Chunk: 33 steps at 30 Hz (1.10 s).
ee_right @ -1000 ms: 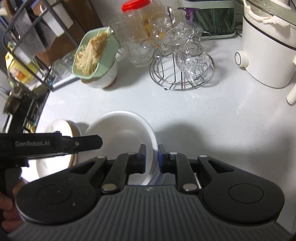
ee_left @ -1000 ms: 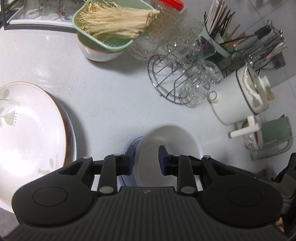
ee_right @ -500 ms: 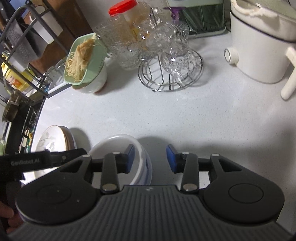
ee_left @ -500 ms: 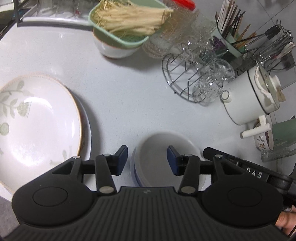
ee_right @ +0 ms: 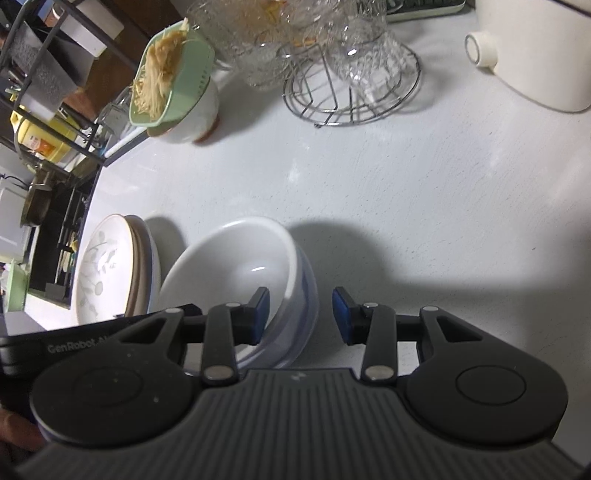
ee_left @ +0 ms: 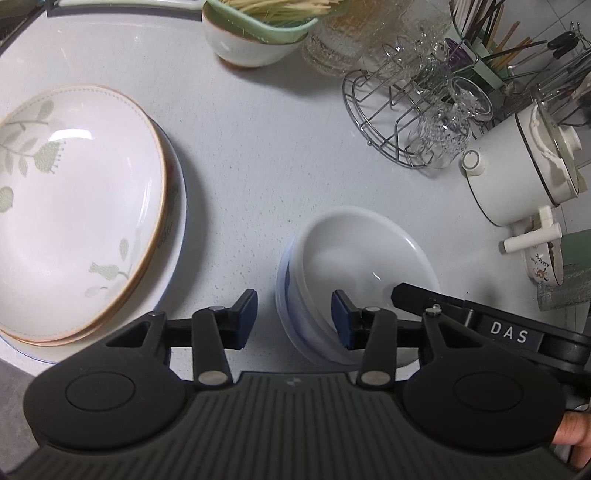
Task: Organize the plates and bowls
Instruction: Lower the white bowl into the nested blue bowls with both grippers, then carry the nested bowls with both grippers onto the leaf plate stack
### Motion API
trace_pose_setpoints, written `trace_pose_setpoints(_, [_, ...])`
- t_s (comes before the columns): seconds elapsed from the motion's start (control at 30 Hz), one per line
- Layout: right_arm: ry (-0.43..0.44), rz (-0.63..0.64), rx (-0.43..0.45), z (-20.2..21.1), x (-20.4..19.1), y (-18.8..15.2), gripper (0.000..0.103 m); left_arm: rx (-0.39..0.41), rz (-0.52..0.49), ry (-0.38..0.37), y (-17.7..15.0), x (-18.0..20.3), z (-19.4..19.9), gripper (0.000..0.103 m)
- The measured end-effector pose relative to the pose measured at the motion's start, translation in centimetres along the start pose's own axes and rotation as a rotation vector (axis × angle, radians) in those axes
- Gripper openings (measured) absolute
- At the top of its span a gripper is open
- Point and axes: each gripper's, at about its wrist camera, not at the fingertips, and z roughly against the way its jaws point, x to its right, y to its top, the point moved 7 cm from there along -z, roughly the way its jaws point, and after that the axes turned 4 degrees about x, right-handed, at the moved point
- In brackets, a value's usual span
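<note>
A white bowl (ee_left: 354,254) sits nested in a bluish bowl (ee_left: 286,295) on the white counter; it also shows in the right wrist view (ee_right: 229,266). My left gripper (ee_left: 293,319) is open, its jaws on either side of the bowls' left rim, not touching. My right gripper (ee_right: 301,315) is open, its jaws on either side of the bowls' right rim. A stack of plates with a leaf-patterned plate (ee_left: 70,206) on top lies to the left; it also shows in the right wrist view (ee_right: 107,273).
At the back stand a bowl with a green strainer of noodles (ee_left: 258,33), a wire rack with glasses (ee_left: 410,110), a utensil holder (ee_left: 491,48) and a white pot (ee_left: 524,166). A black shelf (ee_right: 40,85) stands at the counter's left end.
Both grippers let go of the white bowl's rim and opened wide. Both pulled back a little from the bowls, which now rest on the counter.
</note>
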Motion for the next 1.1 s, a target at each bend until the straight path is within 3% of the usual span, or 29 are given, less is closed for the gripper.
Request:
trace_pose_setpoints(0.1, [0.001,-0.005,-0.005,-0.5,0.1,-0.3,0.041,-0.012,0.023,-0.017,-0.3,-0.2,-0.4,0.036])
trace_pose_setpoints(0.2, [0.012,-0.015,-0.001,-0.8,0.1,-0.4,0.041,-0.017,0.028,-0.018,-0.7,-0.3,-0.9,0.033])
trace_pose_setpoints(0.57, [0.048,-0.109,-0.060,-2.0,0.8,-1.5,0.030,-0.047,0.108,-0.051,-1.6,-0.7,-2.3,0.033])
trace_pose_setpoints(1.1, [0.025,-0.161,-0.058,-0.4,0.0,-1.1,0.030,-0.050,0.158,-0.089,-1.2,-0.9,-0.1,0.033])
